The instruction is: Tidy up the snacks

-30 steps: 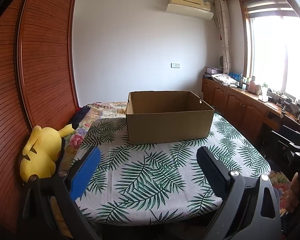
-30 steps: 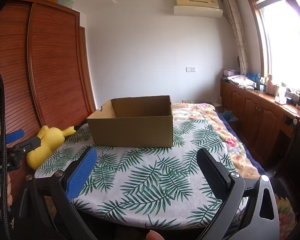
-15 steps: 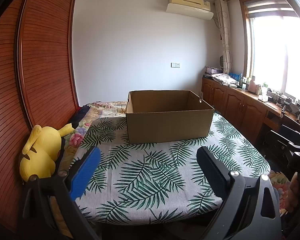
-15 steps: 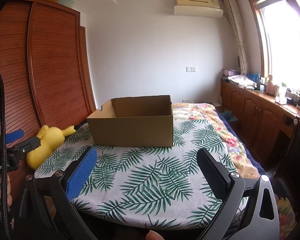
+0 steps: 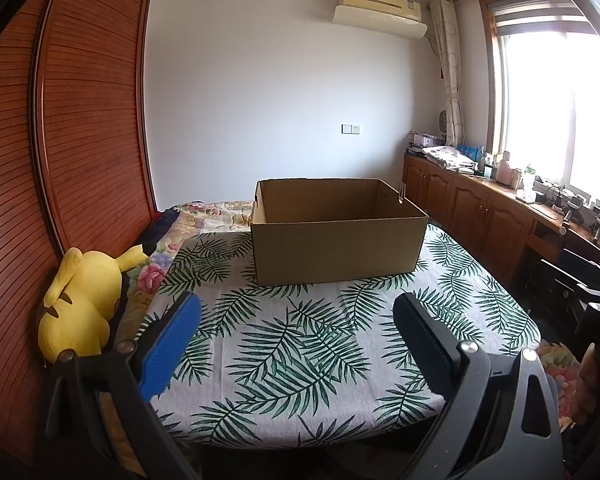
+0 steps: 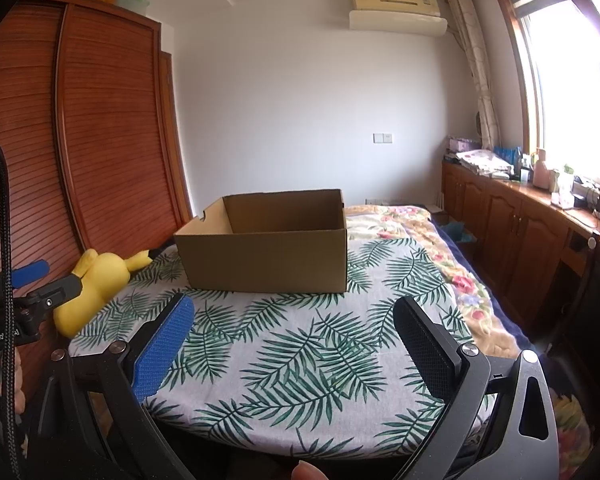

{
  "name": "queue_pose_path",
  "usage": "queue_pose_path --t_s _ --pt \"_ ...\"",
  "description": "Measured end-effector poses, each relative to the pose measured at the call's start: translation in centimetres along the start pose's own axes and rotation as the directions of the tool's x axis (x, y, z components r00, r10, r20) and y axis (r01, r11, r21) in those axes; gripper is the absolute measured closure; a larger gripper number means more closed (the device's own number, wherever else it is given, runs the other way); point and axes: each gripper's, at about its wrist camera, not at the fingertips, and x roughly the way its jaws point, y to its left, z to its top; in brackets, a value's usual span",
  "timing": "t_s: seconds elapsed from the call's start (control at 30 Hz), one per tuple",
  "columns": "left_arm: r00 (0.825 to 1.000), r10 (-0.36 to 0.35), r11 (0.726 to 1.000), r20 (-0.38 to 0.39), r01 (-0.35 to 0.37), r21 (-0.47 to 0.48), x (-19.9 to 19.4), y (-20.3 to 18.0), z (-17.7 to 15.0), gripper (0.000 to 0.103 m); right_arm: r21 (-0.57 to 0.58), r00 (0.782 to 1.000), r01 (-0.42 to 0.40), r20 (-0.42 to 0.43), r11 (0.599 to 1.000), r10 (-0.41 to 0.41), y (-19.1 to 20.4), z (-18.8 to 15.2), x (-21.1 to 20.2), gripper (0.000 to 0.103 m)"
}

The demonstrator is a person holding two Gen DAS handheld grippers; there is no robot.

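Two hand-held grippers hover spread and empty before an open cardboard box (image 5: pixel 337 232), with no snacks in view.

The left hand-held gripper (image 5: pixel 296 334) and the right hand-held gripper (image 6: pixel 294 330) each hold their jaws wide apart, pinching nothing, above the near edge of the leaf-print surface (image 5: pixel 300 344). The cardboard box sits toward the far side of that surface, mouth facing up, its long axis running left to right across both views, one broad side wall facing the cameras. A yellow plush toy (image 5: pixel 82 300) lies off the left edge. Judging from this, the step is finding the snacks; it would go best by keeping both jaws spread, staying clear of the box rim, and dropping items in from above.
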Motion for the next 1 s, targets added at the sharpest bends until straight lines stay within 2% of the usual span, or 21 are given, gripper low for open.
queue_pose_path --t_s 1.0 --pt "1.000 0.004 1.000 0.008 -0.004 -0.003 0.01 0.15 -0.03 0.005 0.000 1.000 -0.001 -0.002 1.000 0.001 -0.08 -0.05 0.11 0.002"
